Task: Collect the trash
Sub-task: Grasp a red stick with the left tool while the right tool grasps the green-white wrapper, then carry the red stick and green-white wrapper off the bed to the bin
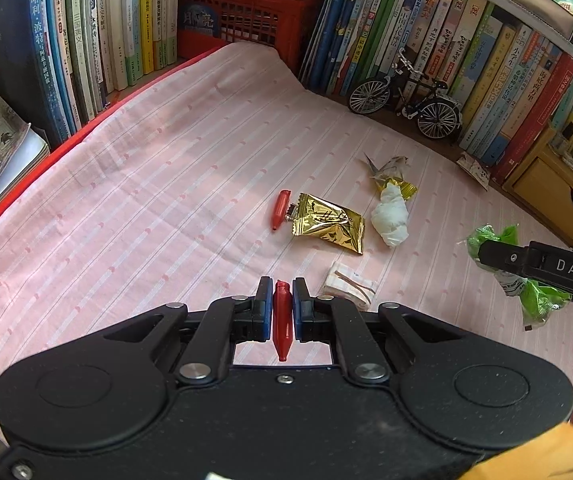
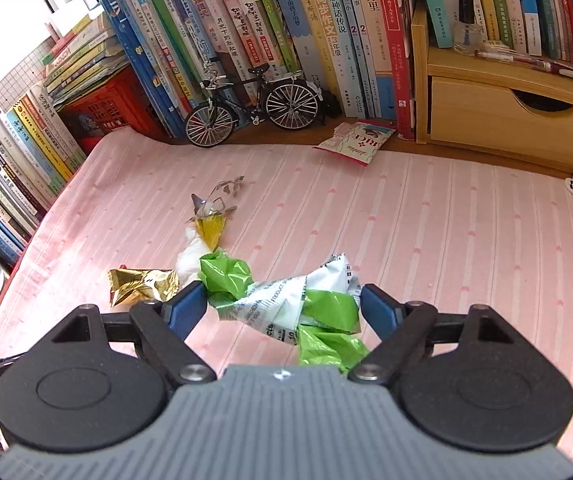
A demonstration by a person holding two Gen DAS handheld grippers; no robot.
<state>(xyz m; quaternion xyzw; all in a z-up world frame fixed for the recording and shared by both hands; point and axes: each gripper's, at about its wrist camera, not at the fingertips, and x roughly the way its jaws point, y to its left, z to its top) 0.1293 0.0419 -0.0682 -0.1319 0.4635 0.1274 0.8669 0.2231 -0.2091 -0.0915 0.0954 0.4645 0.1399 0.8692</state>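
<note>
On a pink striped cloth (image 1: 126,200), the left gripper (image 1: 282,296) pinches a red sachet (image 1: 282,320), lengthwise along its fingers. The right gripper (image 2: 282,304), jaws wide, straddles a crumpled green wrapper (image 2: 286,308), which lies crosswise between them, possibly touching.

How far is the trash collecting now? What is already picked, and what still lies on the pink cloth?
No bin is visible, so nothing looks disposed of yet. In hand: the left gripper is shut on a red wrapper; the right gripper straddles a green wrapper, jaws apart. Left on the cloth: gold packet, white tissue, another red piece, folded paper.
</note>
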